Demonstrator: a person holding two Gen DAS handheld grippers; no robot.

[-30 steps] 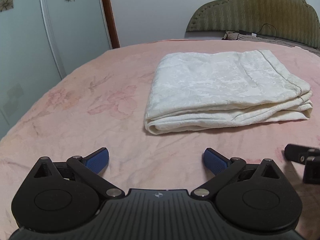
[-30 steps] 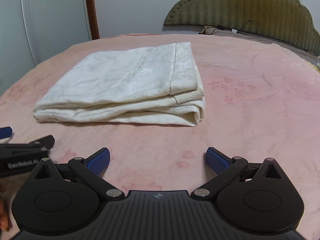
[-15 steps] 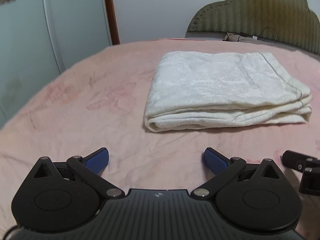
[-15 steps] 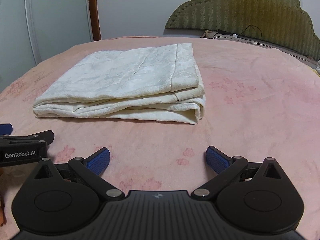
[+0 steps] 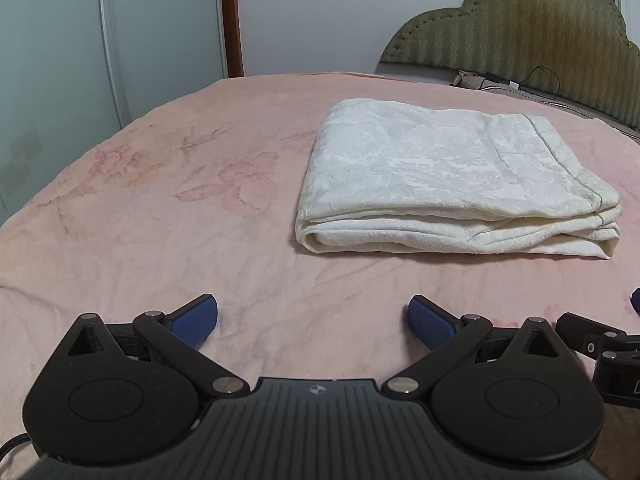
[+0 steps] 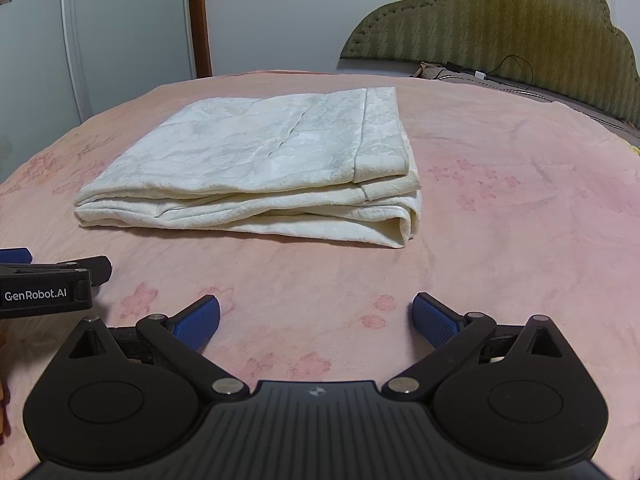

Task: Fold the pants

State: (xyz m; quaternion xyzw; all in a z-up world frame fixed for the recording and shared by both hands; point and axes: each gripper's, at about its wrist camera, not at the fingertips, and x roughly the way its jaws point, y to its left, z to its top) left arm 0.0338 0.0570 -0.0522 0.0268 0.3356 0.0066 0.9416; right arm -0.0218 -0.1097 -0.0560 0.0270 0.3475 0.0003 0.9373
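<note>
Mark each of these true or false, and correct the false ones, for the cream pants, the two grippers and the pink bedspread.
1. The cream-white textured pants lie folded in a flat stack of layers. True.
2. The left gripper is clamped on the pants. False: its blue-padded fingers are spread apart, short of the cloth.
3. The right gripper is open and holds nothing. True.
4. The pants hang over the olive padded headboard. False: they rest on the pink flower-printed bedspread.
5. The two grippers sit side by side, on the near side of the pants. True.
</note>
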